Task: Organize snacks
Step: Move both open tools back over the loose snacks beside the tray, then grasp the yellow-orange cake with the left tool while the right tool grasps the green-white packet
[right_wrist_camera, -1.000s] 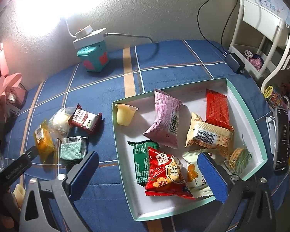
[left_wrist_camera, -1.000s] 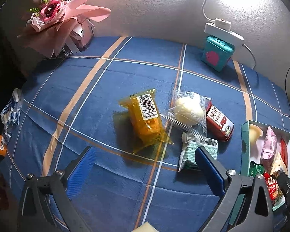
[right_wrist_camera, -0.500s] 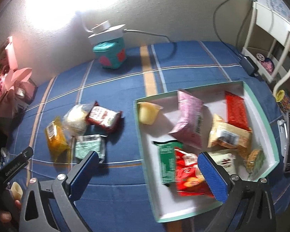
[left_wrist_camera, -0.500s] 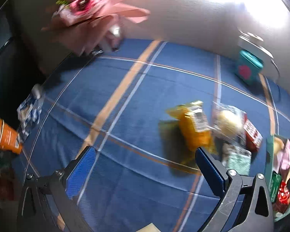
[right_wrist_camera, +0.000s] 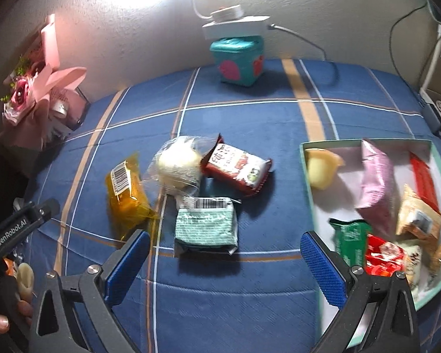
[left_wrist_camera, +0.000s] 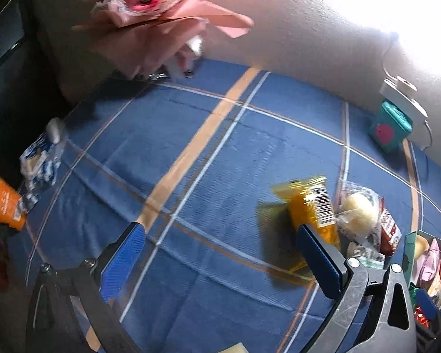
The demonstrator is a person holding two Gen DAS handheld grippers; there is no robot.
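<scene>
Four loose snacks lie on the desk (right_wrist_camera: pixel 250 288): yellow packet (right_wrist_camera: pixel 126 189), white bun (right_wrist_camera: pixel 178 163), red packet (right_wrist_camera: pixel 236 169), green packet (right_wrist_camera: pixel 205 225). Both the left hand-held gripper (left_wrist_camera: pixel 220 260) and right hand-held gripper (right_wrist_camera: pixel 223 264) gape wide, empty.

Clearance inventory, as I read it from both wrist views.

- Open cloth: the blue tablecloth (left_wrist_camera: pixel 220 153) is bare through the centre and upper middle of the left wrist view; I see room to pass there.
- Open cloth: the lower middle of the right wrist view, between my blue fingers, is bare below the green packet (right_wrist_camera: pixel 206 226).
- Obstacle cluster, centre of the right view: yellow packet (right_wrist_camera: pixel 127 196), clear bun bag (right_wrist_camera: pixel 178 164), red packet (right_wrist_camera: pixel 236 168), green packet, all touching or just beside one another.
- Right edge: white tray (right_wrist_camera: pixel 308 203), crowded with snacks.
- Upper left: pink bouquet (right_wrist_camera: pixel 35 100) against the wall.
- Top centre: teal box (right_wrist_camera: pixel 238 58) with a white lamp base on top.
- Left edge of the left view: orange cup (left_wrist_camera: pixel 3 203) and blue-white wrapper (left_wrist_camera: pixel 39 158).
</scene>
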